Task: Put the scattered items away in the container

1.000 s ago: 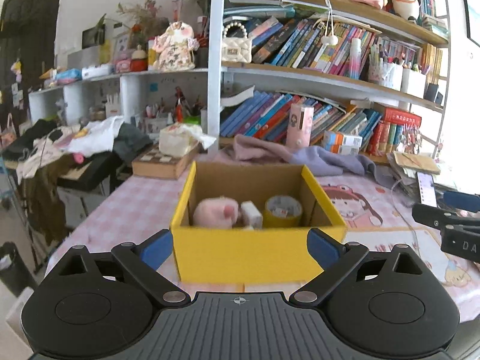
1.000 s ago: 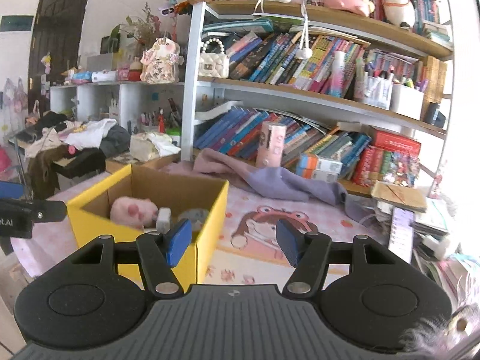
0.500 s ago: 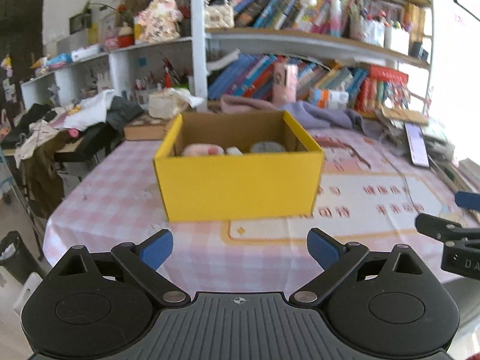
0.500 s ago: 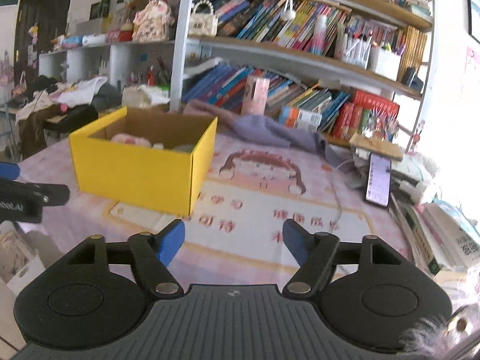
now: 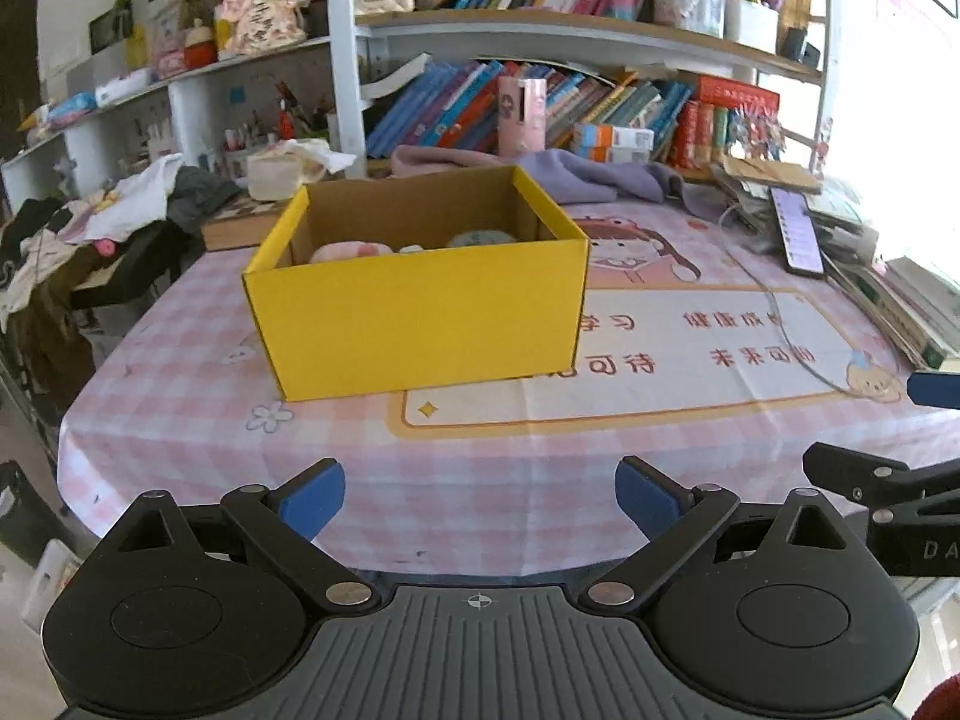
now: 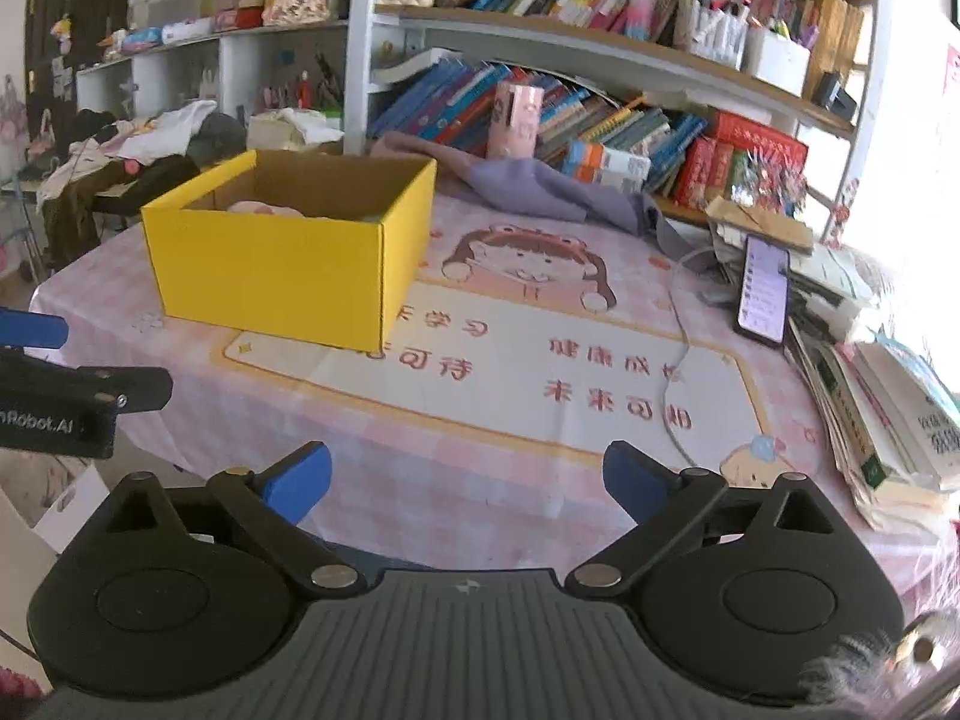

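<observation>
Left wrist view. The left gripper [image 5: 480,495] is carried with jaws spread wide and nothing between them; the blue pads [image 5: 312,495] are seen over the near edge of the table [image 5: 150,420]. The jaws have just been opening a little further. Ahead of the jaws, slightly left of their centre line, the yellow box [image 5: 420,312] is set on the pink checked cloth, open top upward so that items can be dropped in. Inside it, a pink plush [image 5: 345,252] and a grey roll [image 5: 483,238] are partly seen over the front wall, with a small pale item between them that cannot be identified. No loose item is seen on the cloth between jaws and box, so the tidying is judged nearly or wholly done. To the right of the jaws, the right gripper's finger [image 5: 864,474] is noted well apart from the box.

Right wrist view. The right gripper [image 6: 468,483] is held with jaws wide and empty, having just been opening. The box stands ahead and to the left of the jaws; directly ahead only the printed mat [image 6: 540,360] is laid. A white cable [image 6: 678,330] is run across the mat ahead and right of the jaws, and a phone [image 6: 763,288] is propped against stacked books [image 6: 870,420] at the table's right edge; these would be judged the snags for any sweep rightward. Open room is left across the mat's middle and along the near table edge.
</observation>
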Demonstrator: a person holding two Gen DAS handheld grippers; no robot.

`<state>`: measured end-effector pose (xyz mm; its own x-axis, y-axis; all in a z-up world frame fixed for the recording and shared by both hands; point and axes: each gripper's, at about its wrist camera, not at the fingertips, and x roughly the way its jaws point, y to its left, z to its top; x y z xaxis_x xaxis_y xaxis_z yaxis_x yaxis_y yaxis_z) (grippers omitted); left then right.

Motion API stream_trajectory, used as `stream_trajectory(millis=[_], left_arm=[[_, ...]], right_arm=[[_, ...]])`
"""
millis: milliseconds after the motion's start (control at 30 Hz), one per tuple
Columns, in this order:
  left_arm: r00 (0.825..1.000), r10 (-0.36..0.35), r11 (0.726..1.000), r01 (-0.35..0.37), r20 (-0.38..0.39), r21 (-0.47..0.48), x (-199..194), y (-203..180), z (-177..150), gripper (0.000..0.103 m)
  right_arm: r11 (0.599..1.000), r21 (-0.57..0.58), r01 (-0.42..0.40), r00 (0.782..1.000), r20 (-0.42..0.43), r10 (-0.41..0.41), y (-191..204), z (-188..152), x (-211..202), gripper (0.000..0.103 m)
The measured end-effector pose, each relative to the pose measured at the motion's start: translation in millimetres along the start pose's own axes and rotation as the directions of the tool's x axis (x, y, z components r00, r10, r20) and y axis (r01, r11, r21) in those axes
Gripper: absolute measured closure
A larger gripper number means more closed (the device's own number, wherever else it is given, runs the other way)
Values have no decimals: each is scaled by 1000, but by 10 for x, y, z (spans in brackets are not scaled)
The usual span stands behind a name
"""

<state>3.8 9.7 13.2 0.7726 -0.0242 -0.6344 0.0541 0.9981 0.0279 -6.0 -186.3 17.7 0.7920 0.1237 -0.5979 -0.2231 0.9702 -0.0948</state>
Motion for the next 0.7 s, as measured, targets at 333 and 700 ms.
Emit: stream_trajectory(millis=[333, 700], left_arm=[[999, -36, 999, 36, -27, 22, -14, -85, -40, 0], [998, -51, 998, 52, -24, 27, -59, -142, -51, 0]], right_arm=[[1000, 23, 10, 1000, -14, -9, -29, -99, -103, 3], [998, 59, 20, 999, -30, -18, -134, -136, -127, 0]])
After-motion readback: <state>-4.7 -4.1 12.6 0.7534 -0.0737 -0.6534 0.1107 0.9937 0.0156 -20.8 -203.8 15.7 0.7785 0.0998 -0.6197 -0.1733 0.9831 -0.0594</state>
